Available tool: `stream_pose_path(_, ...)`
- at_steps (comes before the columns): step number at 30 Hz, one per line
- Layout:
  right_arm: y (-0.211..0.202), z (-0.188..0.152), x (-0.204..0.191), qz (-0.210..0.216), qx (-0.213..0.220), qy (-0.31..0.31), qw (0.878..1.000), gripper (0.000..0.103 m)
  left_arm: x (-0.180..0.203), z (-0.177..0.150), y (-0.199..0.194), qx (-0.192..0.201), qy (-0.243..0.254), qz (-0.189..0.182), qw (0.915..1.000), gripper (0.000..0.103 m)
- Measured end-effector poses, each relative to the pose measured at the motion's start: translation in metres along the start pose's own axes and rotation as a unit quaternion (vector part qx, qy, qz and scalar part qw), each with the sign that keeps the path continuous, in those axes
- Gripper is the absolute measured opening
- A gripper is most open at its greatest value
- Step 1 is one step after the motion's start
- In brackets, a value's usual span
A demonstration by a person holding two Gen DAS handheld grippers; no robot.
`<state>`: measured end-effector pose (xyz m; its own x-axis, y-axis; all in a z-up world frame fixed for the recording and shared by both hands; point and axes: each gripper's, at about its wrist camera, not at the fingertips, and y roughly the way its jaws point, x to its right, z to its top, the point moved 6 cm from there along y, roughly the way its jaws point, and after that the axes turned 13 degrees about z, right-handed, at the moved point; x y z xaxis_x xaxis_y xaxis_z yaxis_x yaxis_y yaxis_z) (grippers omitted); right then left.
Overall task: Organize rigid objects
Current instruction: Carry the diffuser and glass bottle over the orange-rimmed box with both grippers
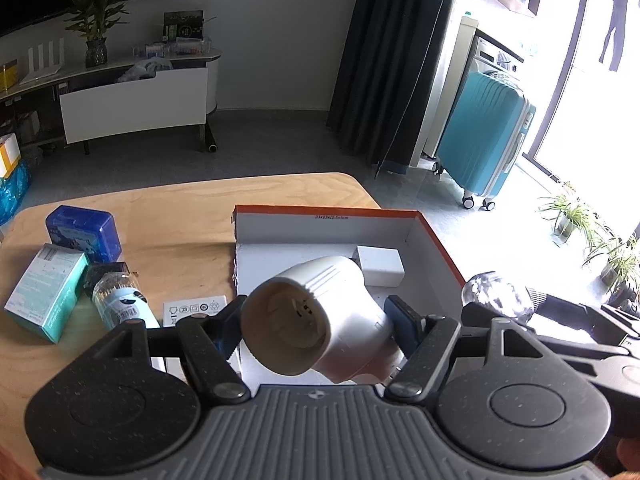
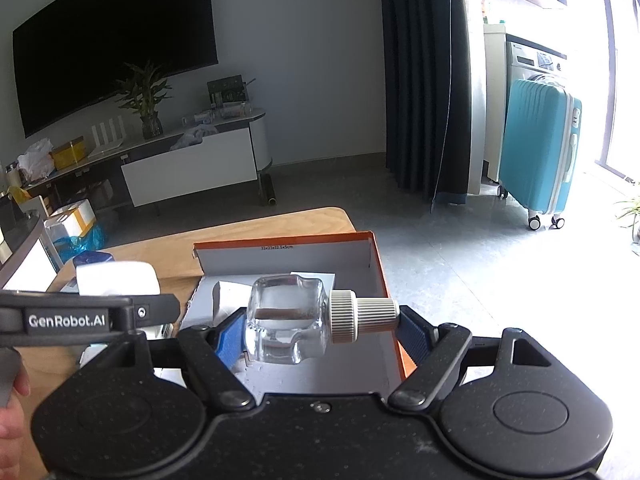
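Counting from the left wrist view: one orange-edged cardboard box (image 1: 436,236) sat open at the table's 1 o'clock corner, one small white block (image 1: 379,263) inside it near the far wall. One wooden table (image 1: 168,216) carried four loose items at 9 o'clock of the box: one blue plastic case (image 1: 82,232), one teal carton (image 1: 46,290), one clear bottle with a pale blue label (image 1: 120,304), one white printed card (image 1: 194,309).

One white hair-dryer-shaped appliance (image 1: 320,316) hung over the box's near edge, its open round end turned towards the camera. The left gripper (image 1: 318,326) was half spread, both blue pads pressed on the appliance body at 9 and 3 o'clock.

One clear square glass bottle with a ribbed white cap (image 2: 296,316) lay crosswise between the right gripper (image 2: 320,332) fingers, over the box interior (image 2: 320,260). Its jaws stood wide, one pad on the glass base at 9 o'clock, the other on the cap tip at 3 o'clock.

One teal suitcase (image 2: 540,148) stood on the floor at 2 o'clock, well apart from the table.
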<state>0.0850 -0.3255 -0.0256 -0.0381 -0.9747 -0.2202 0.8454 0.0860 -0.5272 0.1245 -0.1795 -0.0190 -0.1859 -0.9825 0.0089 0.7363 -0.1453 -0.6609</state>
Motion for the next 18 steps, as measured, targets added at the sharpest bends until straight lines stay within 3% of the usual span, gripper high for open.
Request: stream_pose_path(18,0.017,0.001,0.006,0.003,-0.017,0.001,1.0,0.092,0.001,0.005,0.008,-0.003,0.003,0.003,1.0,0.074)
